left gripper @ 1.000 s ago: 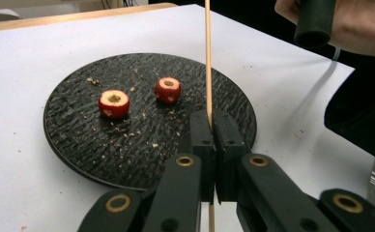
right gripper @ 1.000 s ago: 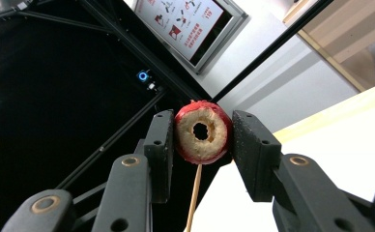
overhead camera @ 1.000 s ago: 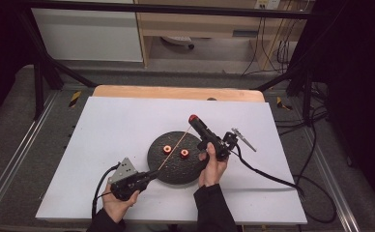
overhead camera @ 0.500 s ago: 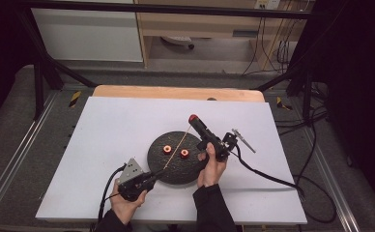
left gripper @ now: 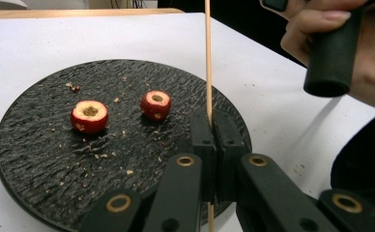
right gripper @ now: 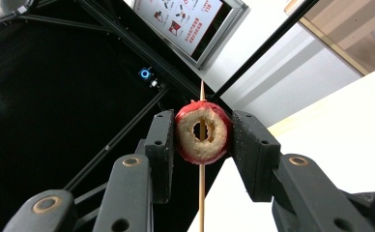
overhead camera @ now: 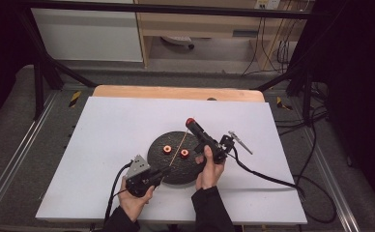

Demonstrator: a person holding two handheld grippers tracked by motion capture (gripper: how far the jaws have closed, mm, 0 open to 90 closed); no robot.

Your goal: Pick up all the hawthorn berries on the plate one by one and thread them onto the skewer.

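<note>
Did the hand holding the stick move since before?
Yes. The left gripper slid rightward along the table's near side toward the black plate, bringing its skewer along.

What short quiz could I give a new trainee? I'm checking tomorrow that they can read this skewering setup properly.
1. True or false: the left gripper is shut on the wooden skewer.
2. What does the right gripper hold? A) a green grape B) a cored red fruit C) a metal spoon
3. How many cored red fruits lie on the black plate?

Key:
1. True; the jaws are closed together on the stick.
2. B; the cored red fruit sits between the pads, with the skewer showing through its hole.
3. Two: one on the left and one nearer the skewer.
</note>
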